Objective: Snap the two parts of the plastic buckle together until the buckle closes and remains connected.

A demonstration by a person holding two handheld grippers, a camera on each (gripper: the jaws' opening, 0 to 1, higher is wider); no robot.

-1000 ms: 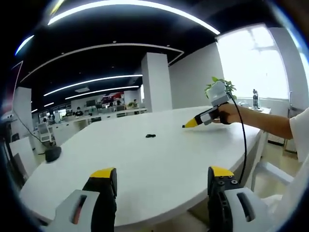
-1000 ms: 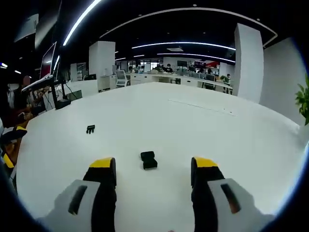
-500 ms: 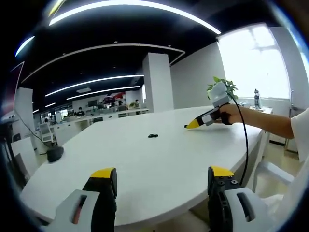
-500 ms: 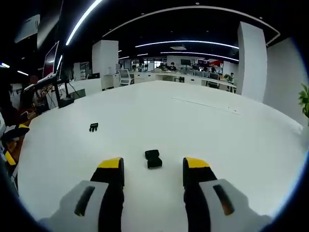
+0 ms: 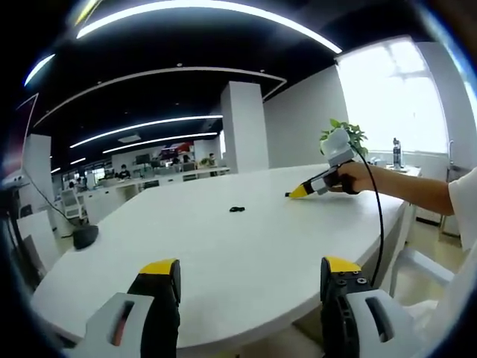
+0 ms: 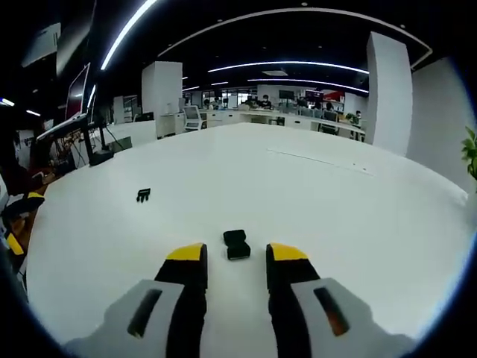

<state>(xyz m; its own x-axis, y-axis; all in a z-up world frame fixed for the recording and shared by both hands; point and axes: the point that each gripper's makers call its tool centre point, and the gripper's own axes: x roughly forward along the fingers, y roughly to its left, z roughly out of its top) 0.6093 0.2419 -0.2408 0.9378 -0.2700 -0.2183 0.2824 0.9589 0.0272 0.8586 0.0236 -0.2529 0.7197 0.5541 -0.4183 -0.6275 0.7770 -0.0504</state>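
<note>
So the right tool (image 6: 235, 253) sits half-closed just behind one buckle half (image 6: 237, 244) — left tool (image 5: 250, 270) wide apart, other buckle piece (image 6: 143, 195) well off on the bench (image 6: 335, 209).

Both grippers same build: grey moulded bodies with dark slots, black jaws, yellow tips. Left gripper (image 5: 246, 277), right gripper (image 6: 235, 257). Right unit at upper right of left gripper view trails a black cable (image 5: 378, 224); white short sleeve (image 5: 466, 205)
</note>
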